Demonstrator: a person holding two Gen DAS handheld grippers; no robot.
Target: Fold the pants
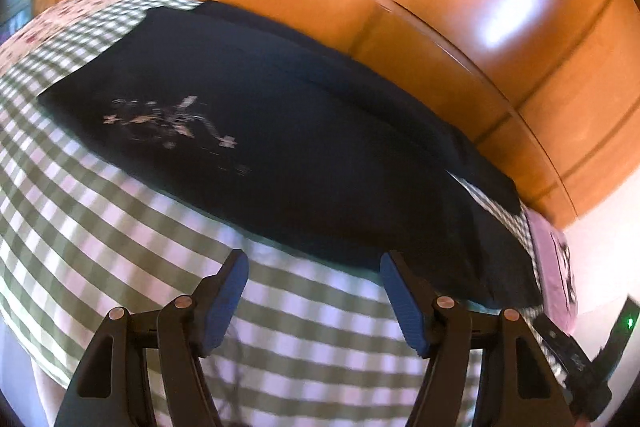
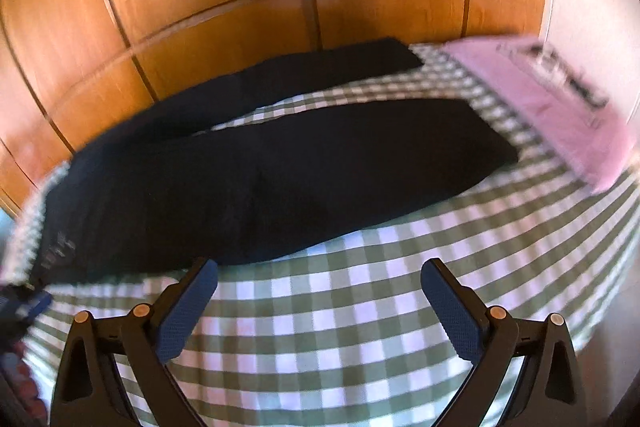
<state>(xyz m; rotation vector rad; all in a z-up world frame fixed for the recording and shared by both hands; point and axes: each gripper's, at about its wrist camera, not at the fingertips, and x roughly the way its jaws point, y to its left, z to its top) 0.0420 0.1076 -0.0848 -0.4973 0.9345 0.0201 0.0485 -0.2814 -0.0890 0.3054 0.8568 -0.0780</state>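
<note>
The left wrist view shows the left hand-held gripper (image 1: 314, 263) with its jaws wide apart and nothing between them; only the checked sheet (image 1: 120, 227) lies under the blue pads (image 1: 224, 303). The dark pants (image 1: 280, 155) lie flat on this sheet, on a bed, just beyond the fingertips and not touching them. A small pale flower print (image 1: 172, 123) is on the pants near their left end. Behind the bed stands a wooden wardrobe (image 1: 460, 7) with shiny panels. At the right edge a pink pillow (image 1: 554, 267) lies at the end of the pants, and part of the other tool (image 1: 580, 359) shows below it. In the right wrist view the right hand-held gripper (image 2: 320, 273) is also open and empty, over the sheet (image 2: 340, 307). Here the pants (image 2: 260, 179) have two legs spread apart, with a strip of sheet between them; the nearer leg ends near the pillow (image 2: 560, 115), the farther leg lies along the wardrobe (image 2: 200, 7). The near edge of the pants is just in front of the left finger. Both pictures are blurred.
</note>
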